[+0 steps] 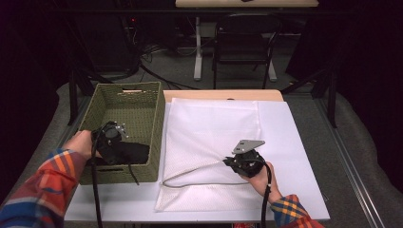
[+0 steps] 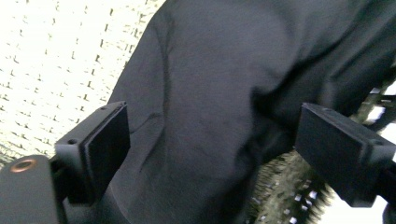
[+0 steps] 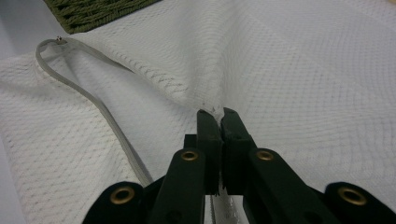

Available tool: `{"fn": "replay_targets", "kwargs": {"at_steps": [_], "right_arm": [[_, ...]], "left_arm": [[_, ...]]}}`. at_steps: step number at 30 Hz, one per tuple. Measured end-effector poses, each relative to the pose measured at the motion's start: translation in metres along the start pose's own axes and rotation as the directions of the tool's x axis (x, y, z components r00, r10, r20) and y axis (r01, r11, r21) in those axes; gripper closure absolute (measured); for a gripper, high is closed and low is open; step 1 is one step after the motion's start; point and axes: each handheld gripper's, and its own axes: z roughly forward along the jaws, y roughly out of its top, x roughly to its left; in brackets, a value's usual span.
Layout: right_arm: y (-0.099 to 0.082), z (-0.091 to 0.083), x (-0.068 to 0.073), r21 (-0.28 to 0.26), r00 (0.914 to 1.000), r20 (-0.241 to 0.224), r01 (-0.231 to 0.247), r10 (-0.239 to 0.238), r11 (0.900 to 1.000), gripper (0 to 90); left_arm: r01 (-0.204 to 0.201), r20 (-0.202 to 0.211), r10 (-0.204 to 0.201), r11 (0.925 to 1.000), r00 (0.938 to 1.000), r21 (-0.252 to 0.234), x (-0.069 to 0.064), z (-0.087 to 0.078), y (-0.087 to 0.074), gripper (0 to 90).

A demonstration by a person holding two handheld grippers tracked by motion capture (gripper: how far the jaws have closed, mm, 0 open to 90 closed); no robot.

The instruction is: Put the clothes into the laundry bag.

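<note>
The high view looks forward and down over the table [image 1: 119, 202] from the person's side. The left gripper view sits close above dark cloth [image 2: 224, 84] in the basket [image 1: 142, 102]. The right gripper view faces low along the mesh bag [image 3: 303, 70]; both it and the high view show bag and basket.

A dark studio-like lab: black curtains surround a white-topped table [image 1: 304, 156]; at twelve o'clock stand a black metal-framed chair [image 1: 244, 42], tangled floor cables [image 1: 152, 52] and another light wooden desk [image 1: 247, 3].
</note>
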Motion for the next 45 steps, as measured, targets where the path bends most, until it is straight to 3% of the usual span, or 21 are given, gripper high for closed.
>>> {"fn": "replay_targets", "kwargs": {"at_steps": [4,11,13,19,22,25,28,30,34,38,45], "right_arm": [[-0.001,-0.001,-0.001,0.0,1.0,0.001,-0.003,0.003,1.0,88.1],[-0.001,0.0,-0.002,0.003,1.0,-0.001,-0.002,0.002,1.0,88.1],[-0.001,0.0,-0.001,0.003,1.0,0.0,-0.002,0.002,1.0,88.1],[0.0,0.0,-0.001,0.002,1.0,0.001,-0.002,0.002,1.0,88.1],[0.0,0.0,0.0,0.001,1.0,0.003,0.001,-0.001,1.0,88.1],[0.0,-0.001,0.0,0.0,1.0,0.005,0.003,-0.003,1.0,88.1],[0.0,-0.001,0.0,-0.003,1.0,0.008,0.002,-0.002,1.0,88.1],[0.001,-0.001,0.0,-0.004,1.0,0.006,0.003,-0.003,1.0,88.1],[0.0,-0.001,0.0,-0.004,1.0,0.002,0.001,-0.001,1.0,88.1],[0.0,-0.001,0.0,-0.003,1.0,0.0,0.003,-0.003,1.0,88.0],[0.001,-0.001,0.001,-0.004,1.0,0.001,0.004,-0.004,1.0,88.1]], "left_arm": [[0.001,0.015,-0.002,0.9997,0.9999,0.022,0.003,0.004,0.001,15.1],[-0.006,0.003,0.006,0.9983,1.0,0.058,0.0,0.013,0.003,21.1],[-0.006,-0.018,0.007,0.9979,0.9998,0.065,-0.001,0.017,0.003,33.6],[-0.031,-0.037,0.033,0.9979,0.9988,0.058,-0.006,0.023,0.002,54.6],[-0.03,-0.053,0.033,0.9978,0.998,0.059,-0.005,0.022,0.003,59.5],[-0.004,-0.067,0.007,0.999,0.9977,0.044,-0.003,0.02,0.003,61.1],[0.043,-0.087,-0.041,0.999,0.9954,0.016,0.001,0.017,0.004,61.6],[0.052,-0.104,-0.051,0.9987,0.9932,0.003,0.002,0.017,0.005,61.5],[0.032,-0.087,-0.029,0.9987,0.9958,0.038,0.002,0.023,0.009,55.7],[0.028,-0.069,-0.025,0.9986,0.9973,0.045,0.003,0.026,0.01,39.7],[0.018,-0.04,-0.014,0.9947,0.9991,0.102,0.004,0.039,0.021,32.5]]}}
